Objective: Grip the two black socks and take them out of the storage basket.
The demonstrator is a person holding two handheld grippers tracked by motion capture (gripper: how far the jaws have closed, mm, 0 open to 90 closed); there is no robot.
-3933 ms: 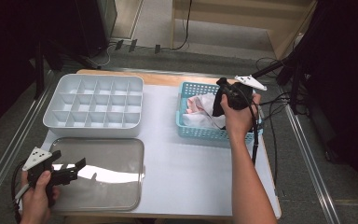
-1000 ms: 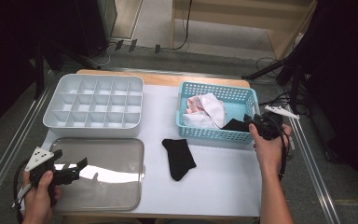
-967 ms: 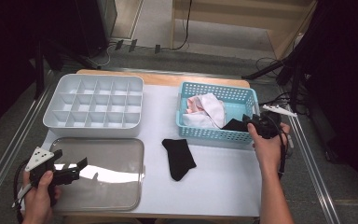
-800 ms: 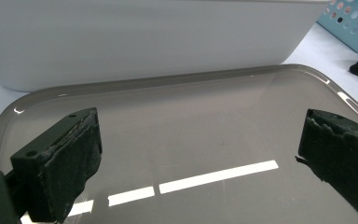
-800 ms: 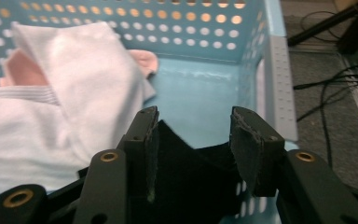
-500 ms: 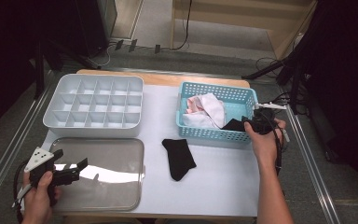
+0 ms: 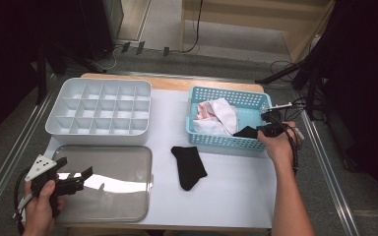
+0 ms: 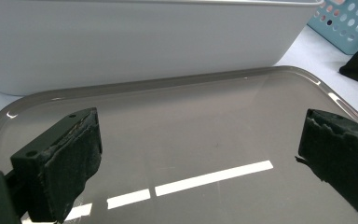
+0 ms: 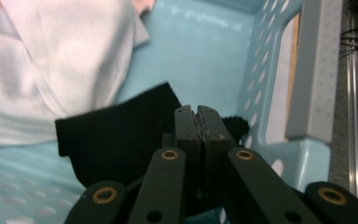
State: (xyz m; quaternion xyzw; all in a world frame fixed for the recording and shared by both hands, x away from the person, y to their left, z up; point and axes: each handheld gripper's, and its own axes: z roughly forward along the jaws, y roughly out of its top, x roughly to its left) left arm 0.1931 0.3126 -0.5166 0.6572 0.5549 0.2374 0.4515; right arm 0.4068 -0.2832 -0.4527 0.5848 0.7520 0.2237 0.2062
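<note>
Right gripper (image 9: 196, 122) clamped on black sock (image 9: 116, 137) inside basket (image 9: 279, 70)

Basket (image 7: 225, 141) — light blue plastic, walls patterned with small round holes. White cloth (image 7: 217, 117) with a pink patch inside it. Black sock (image 9: 116, 137) in the basket; second black sock (image 7: 189, 166) on the white surface (image 7: 231, 187). Divided tray (image 7: 101, 112) — pale grey-white. Metal tray (image 7: 110, 184) grey, mirror-like.

Table (image 7: 236, 196): organizer (image 7: 100, 110), tray (image 7: 109, 184), basket (image 7: 226, 141), sock (image 7: 188, 167)
</note>
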